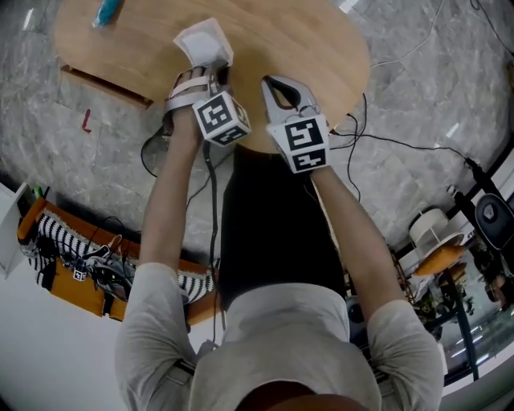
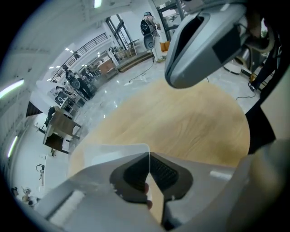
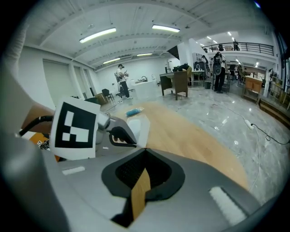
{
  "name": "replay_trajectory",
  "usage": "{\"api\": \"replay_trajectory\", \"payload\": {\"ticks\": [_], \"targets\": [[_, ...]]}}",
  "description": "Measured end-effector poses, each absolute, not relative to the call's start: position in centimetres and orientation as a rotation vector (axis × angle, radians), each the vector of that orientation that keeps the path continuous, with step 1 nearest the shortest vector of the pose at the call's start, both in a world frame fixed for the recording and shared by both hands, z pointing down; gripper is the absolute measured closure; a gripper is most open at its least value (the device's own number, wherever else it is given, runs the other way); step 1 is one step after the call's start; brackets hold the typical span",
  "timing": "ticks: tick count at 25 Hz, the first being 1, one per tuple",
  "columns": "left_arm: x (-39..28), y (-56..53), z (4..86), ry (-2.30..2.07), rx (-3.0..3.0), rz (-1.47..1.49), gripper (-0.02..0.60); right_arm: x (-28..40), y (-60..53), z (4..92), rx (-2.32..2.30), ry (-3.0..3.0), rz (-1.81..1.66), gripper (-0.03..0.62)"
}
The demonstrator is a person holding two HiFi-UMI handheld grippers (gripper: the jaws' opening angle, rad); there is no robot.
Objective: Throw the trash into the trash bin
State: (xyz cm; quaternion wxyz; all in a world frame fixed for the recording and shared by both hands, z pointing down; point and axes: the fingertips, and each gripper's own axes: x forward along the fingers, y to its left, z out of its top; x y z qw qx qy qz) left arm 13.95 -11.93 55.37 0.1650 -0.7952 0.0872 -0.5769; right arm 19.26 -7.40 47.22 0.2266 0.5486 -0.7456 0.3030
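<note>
A flat white, partly see-through plastic wrapper sticks up from my left gripper, which is shut on its lower edge above the near side of the round wooden table. In the left gripper view the wrapper stands pinched between the dark pads at the left gripper. My right gripper hangs just to the right, shut with nothing in it; in its own view the right gripper shows only table wood through the slit. A blue packet lies at the table's far left, also visible as the blue packet.
Black cables run over the marble floor right of the table. An orange crate with striped cloth sits at the lower left, and stands and reels at the right. People stand far off in the hall.
</note>
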Motion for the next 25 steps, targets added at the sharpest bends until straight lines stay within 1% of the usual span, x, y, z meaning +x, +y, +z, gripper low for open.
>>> {"api": "replay_trajectory", "payload": {"ticks": [6,9,16,25], "targets": [[15.2,-6.2,53.4,0.337,-2.326,-1.601,0.558,19.8,-3.1,47.2,1.477,-2.077,0.792,0.586],[14.6,-3.7,53.0,0.427,-2.355,-1.606,0.558,18.9,-1.2,47.7,1.405,-2.116,0.757,0.586],[9.3,2.9,52.5,0.592,-2.349,-1.701,0.558,13.7,3.3,48.1,1.241,-2.204,0.742,0.586],[0.5,7.5,54.1,0.828,-2.345,-1.773,0.558,3.6,5.6,49.8,1.001,-2.309,0.645,0.586]]}}
